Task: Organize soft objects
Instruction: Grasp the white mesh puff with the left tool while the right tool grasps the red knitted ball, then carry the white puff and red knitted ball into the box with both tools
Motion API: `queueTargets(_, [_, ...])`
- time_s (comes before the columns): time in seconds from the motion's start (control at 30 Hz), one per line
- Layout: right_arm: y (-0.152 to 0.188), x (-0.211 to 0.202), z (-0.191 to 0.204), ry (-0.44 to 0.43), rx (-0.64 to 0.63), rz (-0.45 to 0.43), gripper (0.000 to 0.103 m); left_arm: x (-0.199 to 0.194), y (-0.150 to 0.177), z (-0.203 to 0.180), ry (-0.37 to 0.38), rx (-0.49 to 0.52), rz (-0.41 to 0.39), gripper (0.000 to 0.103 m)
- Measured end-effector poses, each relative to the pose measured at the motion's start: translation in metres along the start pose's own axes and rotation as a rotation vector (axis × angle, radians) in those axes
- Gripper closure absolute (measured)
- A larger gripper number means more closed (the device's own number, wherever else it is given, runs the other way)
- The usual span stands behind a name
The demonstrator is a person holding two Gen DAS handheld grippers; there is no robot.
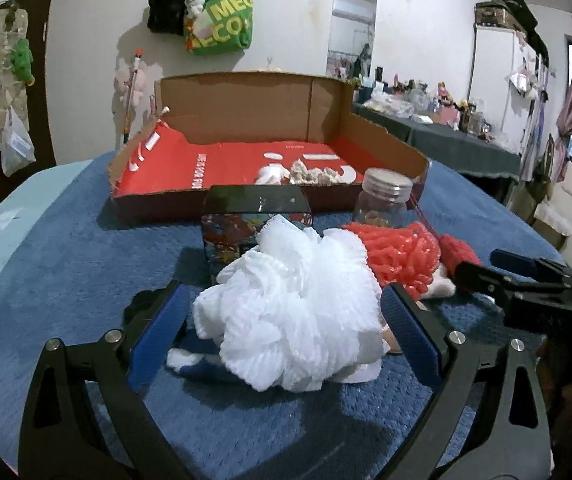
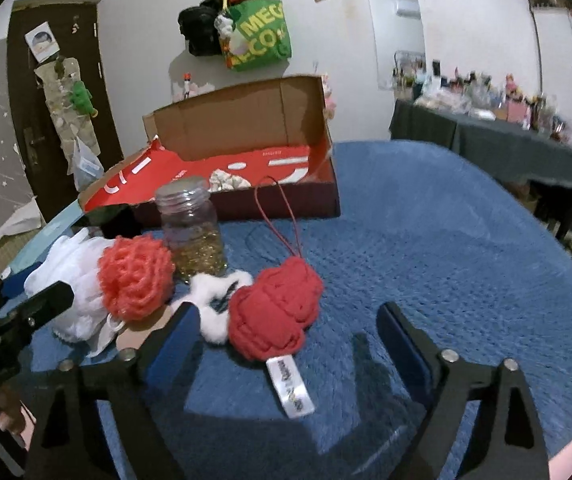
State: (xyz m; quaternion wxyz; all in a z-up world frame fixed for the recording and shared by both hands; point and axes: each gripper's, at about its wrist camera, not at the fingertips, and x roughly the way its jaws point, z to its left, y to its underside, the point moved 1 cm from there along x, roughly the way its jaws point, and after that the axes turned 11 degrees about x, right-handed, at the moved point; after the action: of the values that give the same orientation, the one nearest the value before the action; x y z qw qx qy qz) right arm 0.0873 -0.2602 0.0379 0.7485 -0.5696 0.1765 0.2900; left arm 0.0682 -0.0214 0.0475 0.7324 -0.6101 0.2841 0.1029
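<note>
White mesh pouf point(image 1: 290, 312), mid-bench near front edge: light, squashy, springy; pinch its bulk. Left gripper point(image 1: 286, 320) jaws released, straddling it. Right gripper point(image 2: 288, 332) jaws released beside red knot ball point(image 2: 274, 308).

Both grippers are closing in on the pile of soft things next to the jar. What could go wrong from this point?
1. The left gripper straddles the white mesh pouf, which lies against the coral pouf; lifting one may drag the other.
2. The glass jar stands right behind the pile and could be knocked.
3. The red knot ball sits off-centre, toward one side of the open right gripper, so a grasp may slip off.
</note>
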Motion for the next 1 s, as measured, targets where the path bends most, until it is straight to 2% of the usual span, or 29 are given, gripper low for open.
queueTargets(0.03, [-0.001,0.005,-0.003,-0.01,0.012,0.015,0.013,0.003,0.0,-0.001,0.011,0.002,0.005,0.017])
queueTargets(0.07, [-0.002,0.009,-0.005,-0.022,0.026,0.028,0.016,0.006,0.001,-0.002,0.032,0.003,0.017,0.022])
queueTargets(0.13, [-0.004,0.017,-0.011,-0.05,0.055,0.063,0.028,0.011,0.002,-0.003,0.042,0.005,0.029,0.028])
queueTargets(0.2, [-0.003,0.022,-0.015,-0.096,0.081,0.089,0.051,0.01,0.003,-0.004,0.038,0.017,0.019,0.035])
queueTargets(0.23, [-0.002,0.021,-0.016,-0.117,0.086,0.091,0.053,0.009,0.003,-0.004,0.039,0.019,0.013,0.039])
queueTargets(0.33, [0.001,0.014,-0.012,-0.135,0.07,0.067,0.056,0.002,0.002,-0.003,0.046,0.018,-0.008,0.046])
queueTargets(0.53, [0.008,-0.019,0.007,-0.129,0.009,-0.038,0.057,-0.011,0.003,-0.004,0.061,0.016,-0.032,0.051])
queueTargets(1.0, [0.017,-0.033,0.025,-0.124,-0.02,-0.047,0.057,-0.035,0.007,0.011,0.061,0.0,-0.059,0.052])
